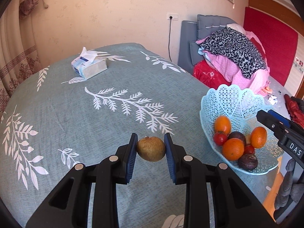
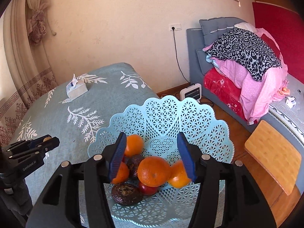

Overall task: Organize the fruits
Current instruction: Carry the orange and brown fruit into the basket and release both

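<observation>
My left gripper (image 1: 151, 148) is shut on a brown kiwi (image 1: 151, 149) just above the leaf-patterned green tablecloth (image 1: 95, 123). A light blue lattice basket (image 1: 233, 102) sits to its right at the table's edge, holding several oranges (image 1: 233, 149), red tomatoes (image 1: 220, 138) and dark passion fruits (image 1: 248, 161). My right gripper (image 2: 152, 157) is open and empty, hovering over the basket (image 2: 161, 114) with the oranges (image 2: 153, 171) between its pads. The left gripper shows at the left of the right wrist view (image 2: 43, 142).
A tissue pack (image 1: 89, 64) lies at the far side of the table. Right of the table are a bed with piled clothes (image 1: 237, 57), a small heater (image 2: 191, 92) on the floor and a wooden stool (image 2: 273, 153).
</observation>
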{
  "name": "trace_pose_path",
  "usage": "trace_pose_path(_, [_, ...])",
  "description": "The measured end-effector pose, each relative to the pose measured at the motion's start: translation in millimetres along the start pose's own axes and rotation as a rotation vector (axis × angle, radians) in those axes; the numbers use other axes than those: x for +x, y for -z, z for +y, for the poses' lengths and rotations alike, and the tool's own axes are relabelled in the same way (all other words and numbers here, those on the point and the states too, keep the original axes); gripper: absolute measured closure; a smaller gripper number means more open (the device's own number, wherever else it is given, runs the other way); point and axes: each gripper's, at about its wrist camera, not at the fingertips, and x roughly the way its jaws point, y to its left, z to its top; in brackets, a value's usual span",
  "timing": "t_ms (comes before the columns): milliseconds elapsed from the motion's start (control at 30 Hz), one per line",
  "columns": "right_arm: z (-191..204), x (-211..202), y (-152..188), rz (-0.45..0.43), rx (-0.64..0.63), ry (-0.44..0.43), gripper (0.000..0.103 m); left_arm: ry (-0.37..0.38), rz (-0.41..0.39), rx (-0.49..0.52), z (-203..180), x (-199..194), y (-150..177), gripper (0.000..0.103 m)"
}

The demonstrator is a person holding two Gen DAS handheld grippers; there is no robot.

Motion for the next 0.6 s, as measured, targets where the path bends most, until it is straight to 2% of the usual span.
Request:
trace_pose_path(100, [-7, -2, 0, -0.011, 0.024, -0.001, 0.045, 0.055, 0.001, 0.011, -13, 3, -6, 0.074])
trace_pose_path(233, [-19, -3, 3, -0.021, 0.069, 0.006, 0.035, 0.12, 0.003, 0.036, -32, 8, -12, 0.074])
trace_pose_path(400, [-37, -7, 3, -0.043, 0.137, 0.012, 0.033, 0.183, 0.004, 0.072, -56, 20, -18, 0.074])
trace_pose_path(533, [-39, -7, 6, -0.048, 0.141, 0.009, 0.026, 0.239, 0.02, 0.079, -70, 29, -22, 0.073])
trace_pose_path(567, [-39, -7, 6, -0.048, 0.137, 0.01, 0.024, 0.245, 0.021, 0.08, -72, 31, -23, 0.07])
trace_pose_path(600, [-38, -7, 7, -0.049, 0.133, 0.011, 0.023, 0.248, 0.022, 0.078, -74, 32, -23, 0.058])
